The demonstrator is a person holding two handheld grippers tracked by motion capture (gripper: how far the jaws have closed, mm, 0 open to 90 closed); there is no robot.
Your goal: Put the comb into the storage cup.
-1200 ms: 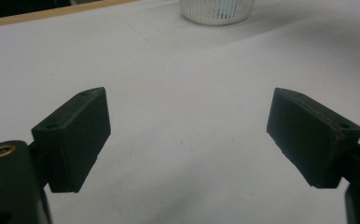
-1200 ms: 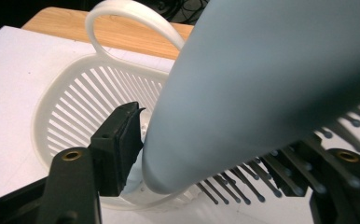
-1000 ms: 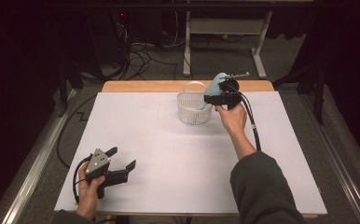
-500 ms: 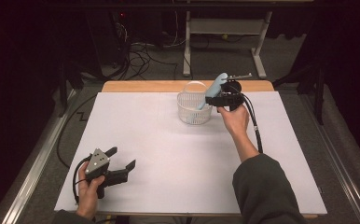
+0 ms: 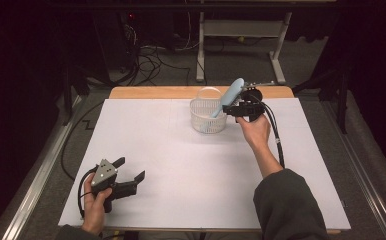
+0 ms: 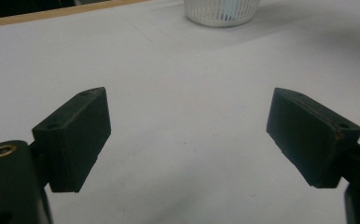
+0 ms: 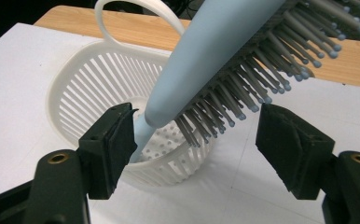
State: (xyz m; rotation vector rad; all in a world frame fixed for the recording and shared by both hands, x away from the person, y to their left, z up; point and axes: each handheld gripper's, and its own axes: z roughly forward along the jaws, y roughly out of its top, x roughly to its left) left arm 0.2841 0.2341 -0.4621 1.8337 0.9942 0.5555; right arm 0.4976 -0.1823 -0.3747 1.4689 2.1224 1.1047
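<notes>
White worktop [image 5: 181, 165] under me, dark room with cables on the floor behind. Nearest, my left claw [image 5: 131, 172] sits near the front edge, wide open with nothing in it. Further out, my right claw [image 7: 197, 140] stands open beside the white basket [image 7: 89, 84]. The blue hairbrush [image 7: 215, 60] leans handle-down in the basket between my 2 pads, neither pressing it.
</notes>
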